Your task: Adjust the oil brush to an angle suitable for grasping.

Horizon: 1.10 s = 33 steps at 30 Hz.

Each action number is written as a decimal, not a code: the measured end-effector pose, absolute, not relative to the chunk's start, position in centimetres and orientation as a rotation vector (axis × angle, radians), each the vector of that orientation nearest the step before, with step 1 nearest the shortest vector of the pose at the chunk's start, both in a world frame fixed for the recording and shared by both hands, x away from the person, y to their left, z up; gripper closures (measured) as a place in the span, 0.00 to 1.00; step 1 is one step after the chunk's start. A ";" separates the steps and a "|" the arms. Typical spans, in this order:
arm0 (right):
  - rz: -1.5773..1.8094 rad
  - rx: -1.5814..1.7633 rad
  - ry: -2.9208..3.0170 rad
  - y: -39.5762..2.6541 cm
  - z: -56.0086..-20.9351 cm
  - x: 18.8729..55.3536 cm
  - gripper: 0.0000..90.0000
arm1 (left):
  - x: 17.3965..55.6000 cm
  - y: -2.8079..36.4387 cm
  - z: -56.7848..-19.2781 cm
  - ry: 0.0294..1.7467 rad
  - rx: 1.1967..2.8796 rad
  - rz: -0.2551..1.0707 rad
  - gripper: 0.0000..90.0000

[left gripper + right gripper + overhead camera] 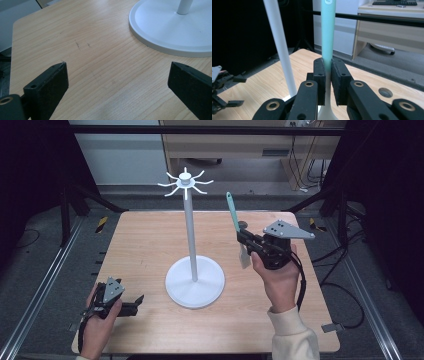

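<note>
A: Near edge first. The left hand-held gripper [131,304] is resting at the lower left of the high view, jaws spread wide and released, nothing between them, just bare surface [105,75] ahead.

B: And the right hand-held gripper [243,238]?

A: It is clenching the spatula [236,226] partway down its handle, right of centre in the high view. The teal handle end is pointing up, the pale blade hanging below the jaws, clear of the surface.

B: Likely the step in hand is hanging it on the white stand [190,227].

A: Agreed, as a judgement. The hooks at the top [185,182] are sitting farther back, near the upper middle. The handle's hole [328,1] is showing at the very top of the right gripper view.

B: So: keeping the grip firm, lifting until the hole is level with a hook, approaching slowly, not knocking the post [280,47].
</note>
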State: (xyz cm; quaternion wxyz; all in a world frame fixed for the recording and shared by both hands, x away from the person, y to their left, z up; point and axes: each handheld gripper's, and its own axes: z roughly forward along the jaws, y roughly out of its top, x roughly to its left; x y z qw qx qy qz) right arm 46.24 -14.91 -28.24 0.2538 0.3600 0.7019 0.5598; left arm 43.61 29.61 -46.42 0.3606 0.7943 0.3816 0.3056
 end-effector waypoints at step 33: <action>1.629 0.812 1.891 -13.4 -25.4 43.3 0.92 | 43.6 29.6 -46.4 0.983 2.051 0.787 0.03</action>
